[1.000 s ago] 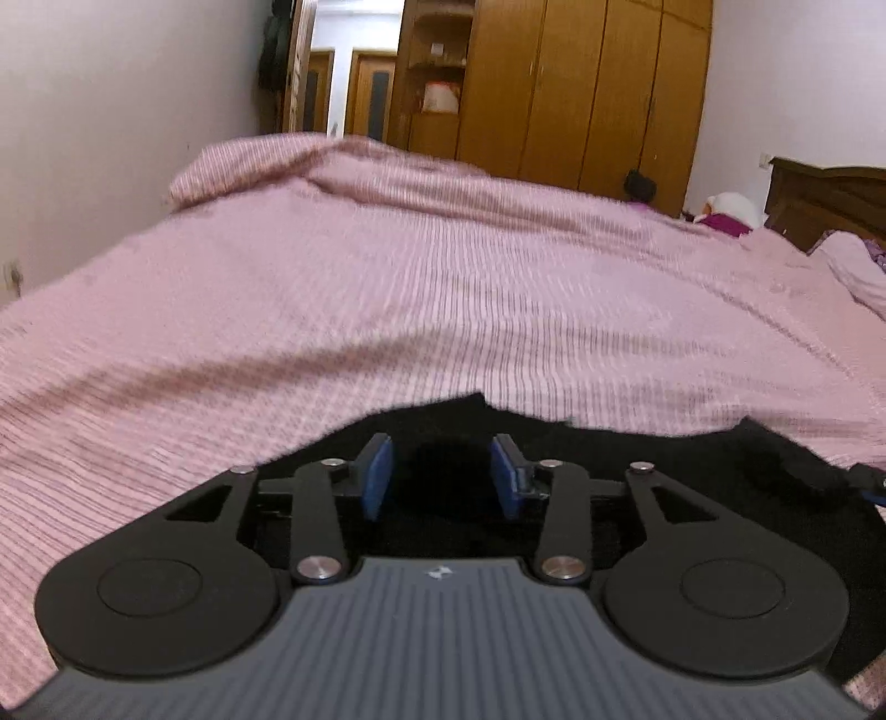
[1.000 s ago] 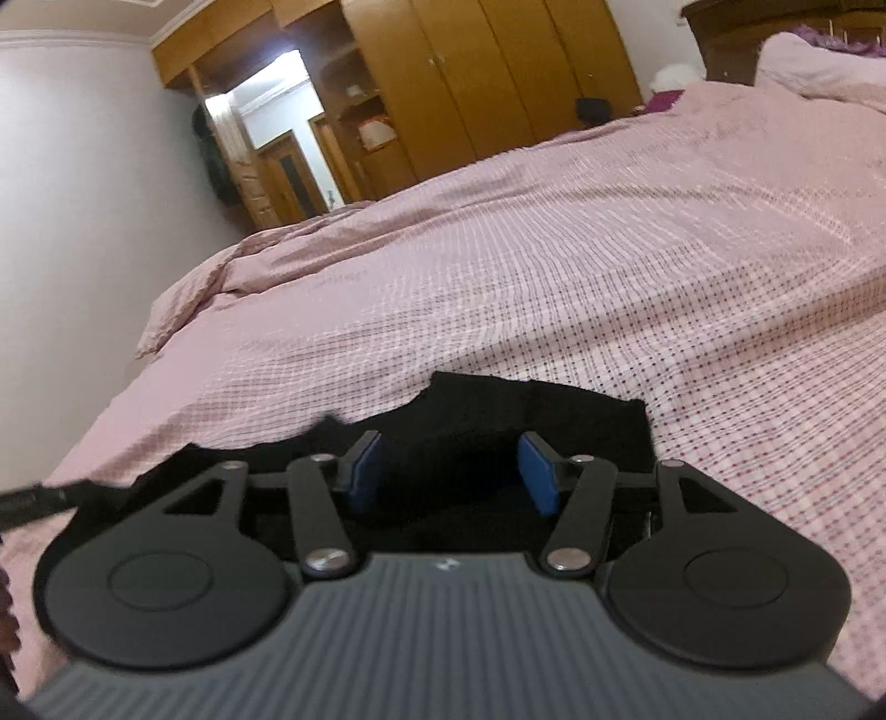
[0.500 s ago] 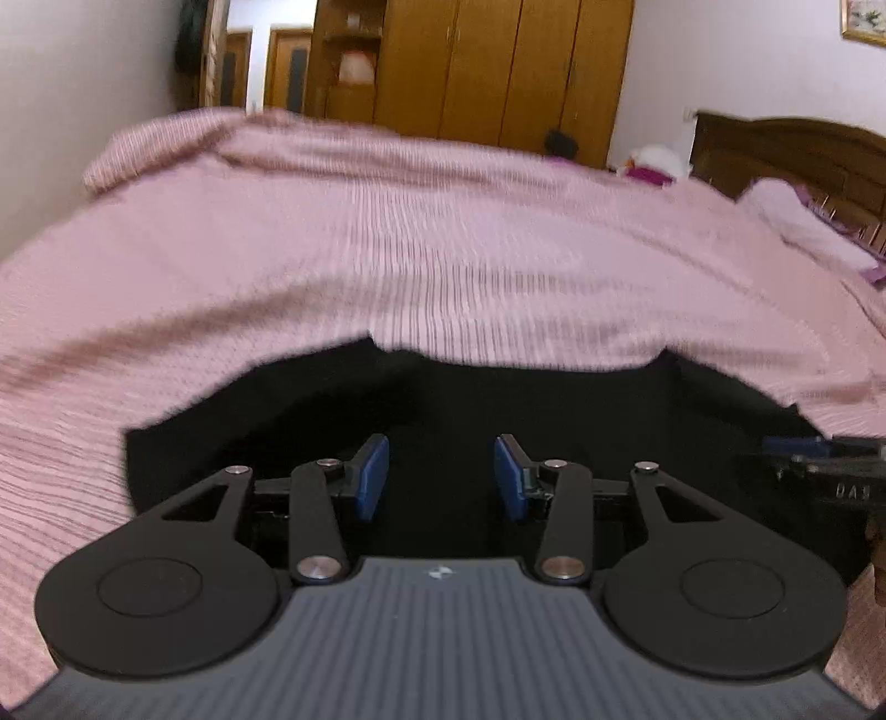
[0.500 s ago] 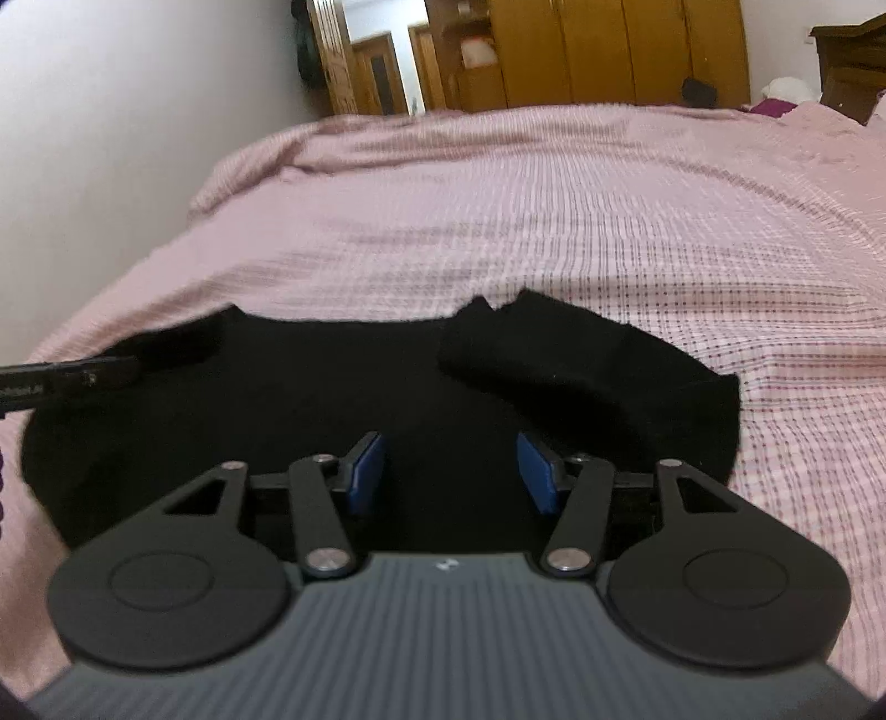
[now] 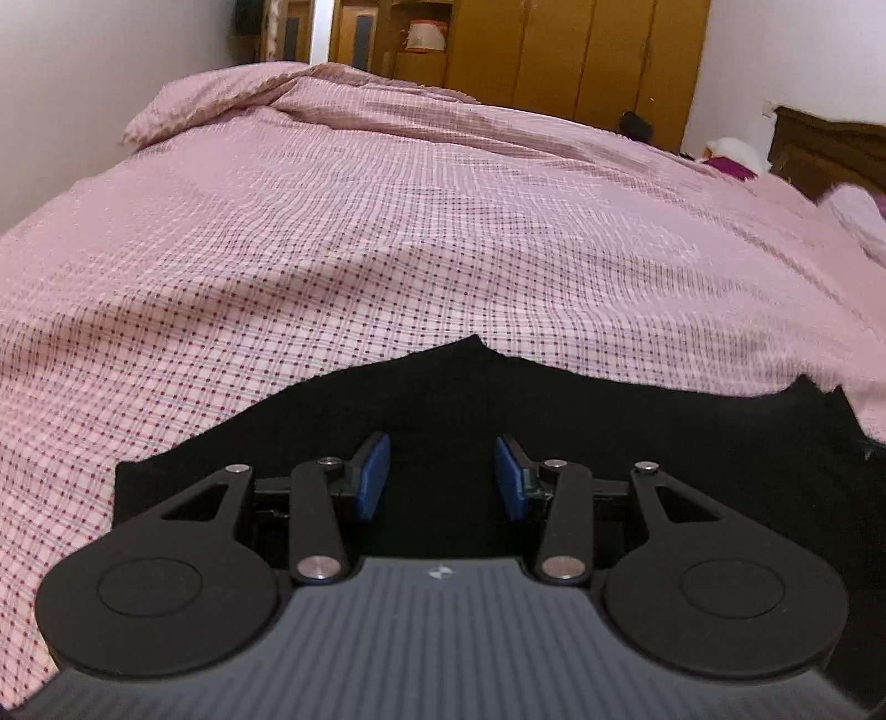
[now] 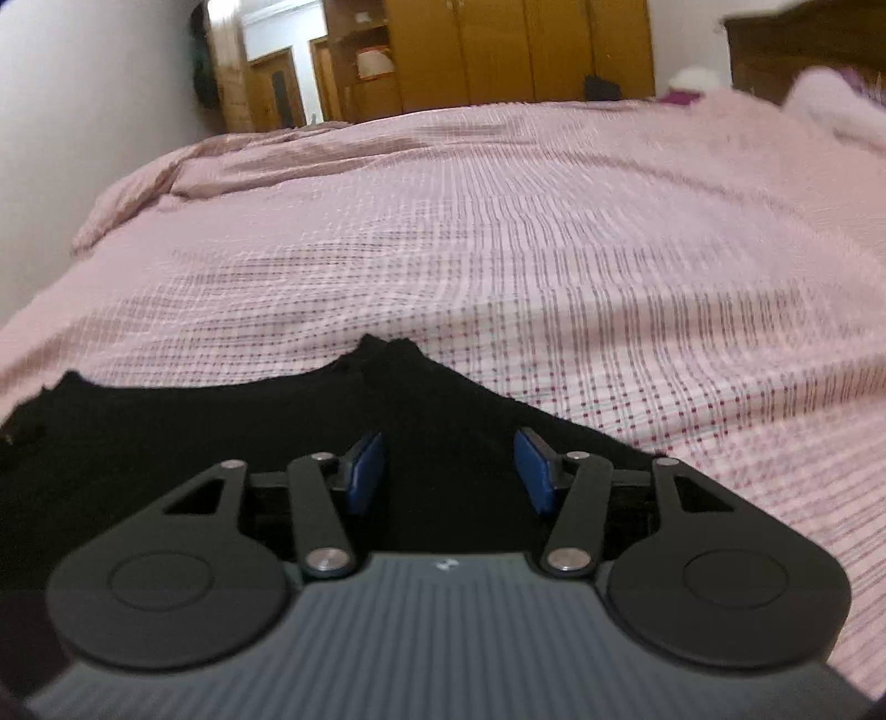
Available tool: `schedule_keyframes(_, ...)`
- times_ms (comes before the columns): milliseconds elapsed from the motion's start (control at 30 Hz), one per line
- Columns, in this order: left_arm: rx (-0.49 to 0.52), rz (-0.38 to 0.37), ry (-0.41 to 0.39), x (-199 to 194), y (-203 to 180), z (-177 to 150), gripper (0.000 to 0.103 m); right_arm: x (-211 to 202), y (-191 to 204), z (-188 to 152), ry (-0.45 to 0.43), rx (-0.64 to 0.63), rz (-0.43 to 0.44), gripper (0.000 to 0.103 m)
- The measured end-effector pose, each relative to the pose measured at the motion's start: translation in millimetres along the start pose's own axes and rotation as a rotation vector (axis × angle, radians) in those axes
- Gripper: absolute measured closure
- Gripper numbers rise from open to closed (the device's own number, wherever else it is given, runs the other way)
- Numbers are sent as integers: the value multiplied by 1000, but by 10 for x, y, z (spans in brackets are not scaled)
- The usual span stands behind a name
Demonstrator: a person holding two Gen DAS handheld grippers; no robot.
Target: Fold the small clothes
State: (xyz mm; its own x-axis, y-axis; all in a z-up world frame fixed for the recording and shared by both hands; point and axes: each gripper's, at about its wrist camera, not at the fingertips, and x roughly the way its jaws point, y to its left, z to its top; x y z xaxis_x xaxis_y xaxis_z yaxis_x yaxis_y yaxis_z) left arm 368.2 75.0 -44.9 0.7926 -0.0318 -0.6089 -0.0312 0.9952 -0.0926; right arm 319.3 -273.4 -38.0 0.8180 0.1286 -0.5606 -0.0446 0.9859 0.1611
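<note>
Inspector: Left gripper (image 5: 441, 475) jaws stand apart, pads clear; right gripper (image 6: 451, 473) likewise released. Small logo mark on each body, no readable writing.

Clerk: Garment?

Inspector: Black garment (image 5: 637, 437) lies flat directly beneath and ahead of both grippers, on pink checked bedspread (image 5: 387, 232). Beyond it: wooden wardrobe (image 5: 581, 50), dark headboard (image 5: 830, 144) far right.

A home bedroom: a wide bed (image 5: 443, 221) under a pink checked cover, wooden wardrobes (image 5: 581, 55) at twelve o'clock, a headboard (image 5: 830, 149) at two.
</note>
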Motion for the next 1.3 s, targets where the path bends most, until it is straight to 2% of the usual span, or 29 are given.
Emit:
schedule_keyframes(100, 45, 25, -13, 6, -64, -24, 55, -15, 7, -7, -3, -3, 0, 49)
schedule_keyframes(233, 22, 41, 9, -144, -88, -9, 55, -117, -20, 24, -4, 16, 14, 48)
schedule_keyframes(433, -8, 47, 27, -545, -68, -60, 54, -560, -101, -43, -54, 57, 36, 48)
schedule_keyframes(533, -15, 69, 33, -745, -57, -90, 53, -794, -182, -113, -75, 99, 31, 46)
schedule_keyframes(633, -7, 75, 43, -948, -36, -136, 51, -1020, -272, -212, -72, 139, 5, 37)
schedule_keyframes(700, 0, 74, 54, -1061, -15, -182, 51, -1150, -349, -302, -65, 195, -28, 37)
schedule_keyframes(800, 7, 79, 47, -1249, -26, -264, 50, -1297, -463, -455, -59, 275, -32, 37)
schedule_keyframes(933, 61, 127, 36, -1482, -126, -346, 43, -1435, -493, -632, -65, 282, -35, 37)
schedule_keyframes(1067, 61, 130, 39, -1575, -128, -429, 40, -1463, -519, -780, -60, 305, -3, 37)
schedule_keyframes(1300, 28, 167, 62, -1498, -34, -541, 40, -1224, -498, -871, -54, 335, 71, 35)
